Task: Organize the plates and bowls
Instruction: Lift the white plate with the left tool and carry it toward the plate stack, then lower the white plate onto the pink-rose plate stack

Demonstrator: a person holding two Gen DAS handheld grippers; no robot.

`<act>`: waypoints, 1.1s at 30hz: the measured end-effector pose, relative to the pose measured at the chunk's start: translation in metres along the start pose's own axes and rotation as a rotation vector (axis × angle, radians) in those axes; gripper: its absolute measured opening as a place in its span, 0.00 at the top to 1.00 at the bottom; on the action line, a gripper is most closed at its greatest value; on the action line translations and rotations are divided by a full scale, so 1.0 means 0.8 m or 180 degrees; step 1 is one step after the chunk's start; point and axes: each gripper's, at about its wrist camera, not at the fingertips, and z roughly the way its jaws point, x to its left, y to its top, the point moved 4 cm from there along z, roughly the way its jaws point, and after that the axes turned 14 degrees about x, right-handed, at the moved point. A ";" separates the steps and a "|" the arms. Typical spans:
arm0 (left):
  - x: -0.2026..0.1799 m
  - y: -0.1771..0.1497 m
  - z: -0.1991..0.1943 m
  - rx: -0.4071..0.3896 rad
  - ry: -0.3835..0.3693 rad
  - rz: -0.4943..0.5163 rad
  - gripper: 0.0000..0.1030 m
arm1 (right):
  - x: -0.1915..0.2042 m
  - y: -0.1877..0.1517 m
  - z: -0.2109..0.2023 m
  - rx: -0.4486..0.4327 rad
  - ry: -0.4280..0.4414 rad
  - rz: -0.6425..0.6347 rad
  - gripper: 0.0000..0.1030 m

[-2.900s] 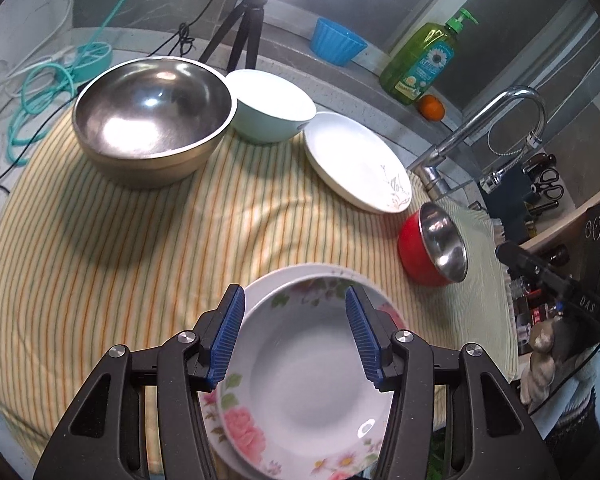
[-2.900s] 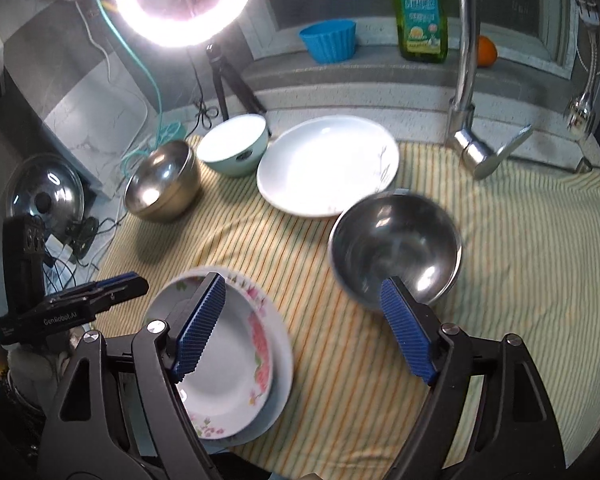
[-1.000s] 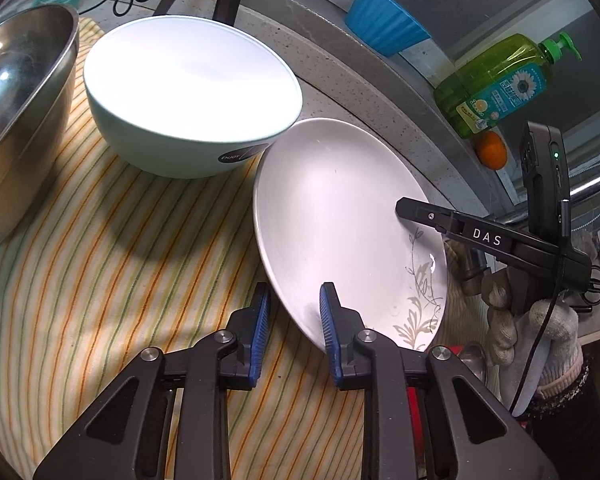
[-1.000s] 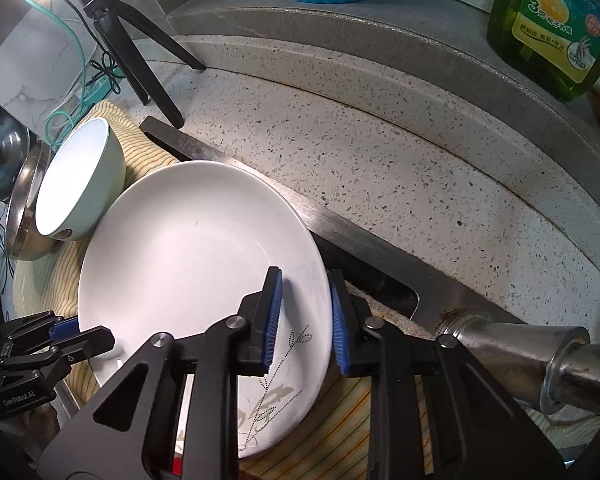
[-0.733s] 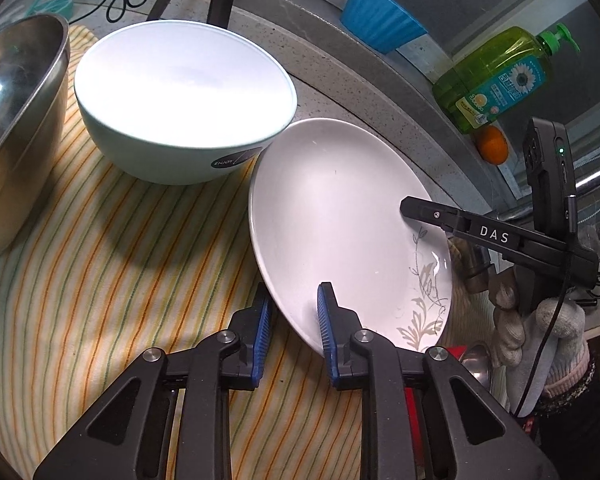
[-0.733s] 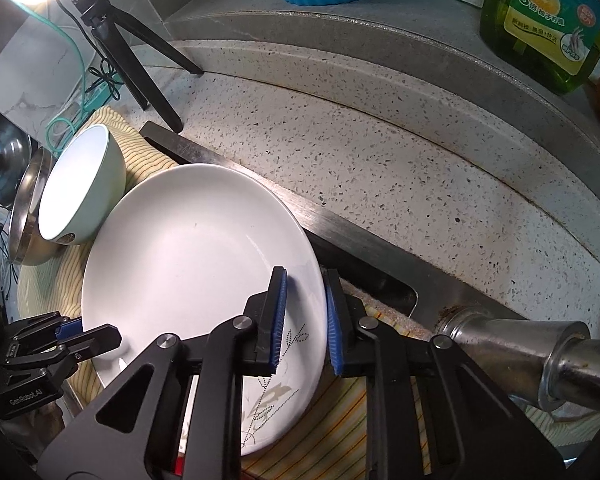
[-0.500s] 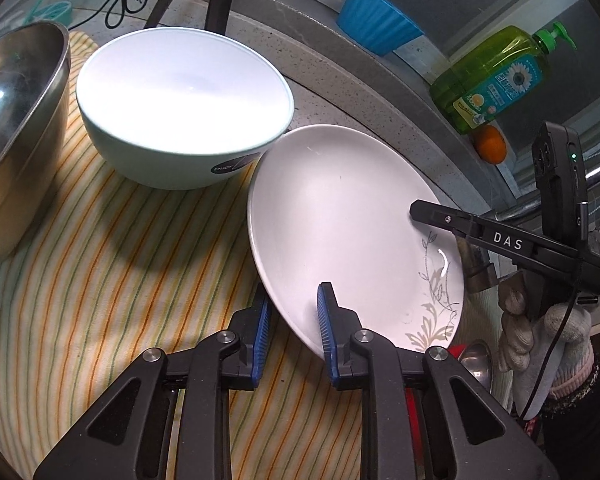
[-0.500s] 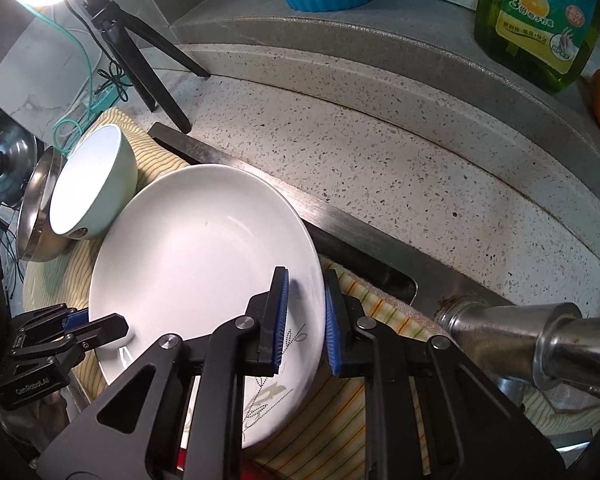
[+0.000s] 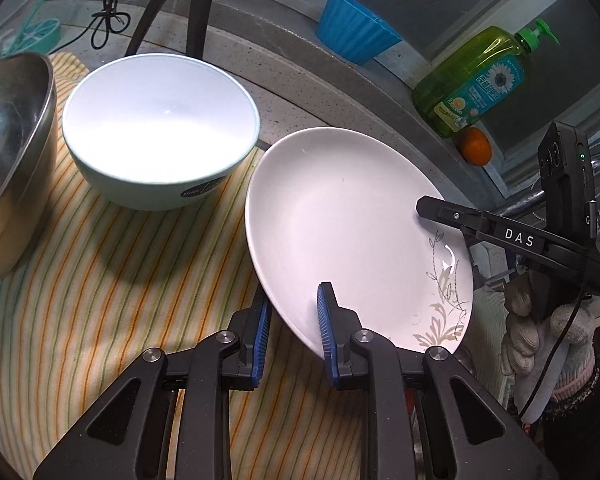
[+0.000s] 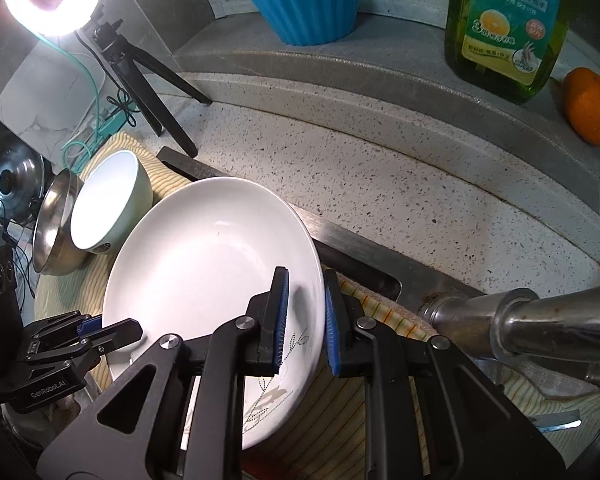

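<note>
A white plate with a grey leaf pattern (image 9: 340, 216) is held off the striped cloth (image 9: 112, 280) by both grippers. My left gripper (image 9: 292, 308) is shut on its near rim. My right gripper (image 10: 305, 304) is shut on the opposite rim; the plate also shows in the right wrist view (image 10: 204, 272). A pale green bowl (image 9: 156, 128) stands on the cloth to the left of the plate. A large steel bowl (image 9: 8, 152) sits at the far left.
A blue ribbed cup (image 9: 354, 34), a green dish soap bottle (image 9: 480, 84) and an orange (image 9: 476, 146) stand on the stone ledge behind. A tripod (image 10: 140, 76) with a ring light stands at the back left. The steel faucet (image 10: 520, 320) lies to the right.
Both grippers have lifted the white plate off the cloth and drawn it back from the green bowl. Before that, both grippers were open near the floral plates and moved to this plate.
</note>
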 end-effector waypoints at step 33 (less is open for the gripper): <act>0.004 -0.044 -0.128 -0.0143 -0.0212 0.0689 0.80 | 0.088 -0.115 -0.111 -0.0461 0.0147 0.0418 0.83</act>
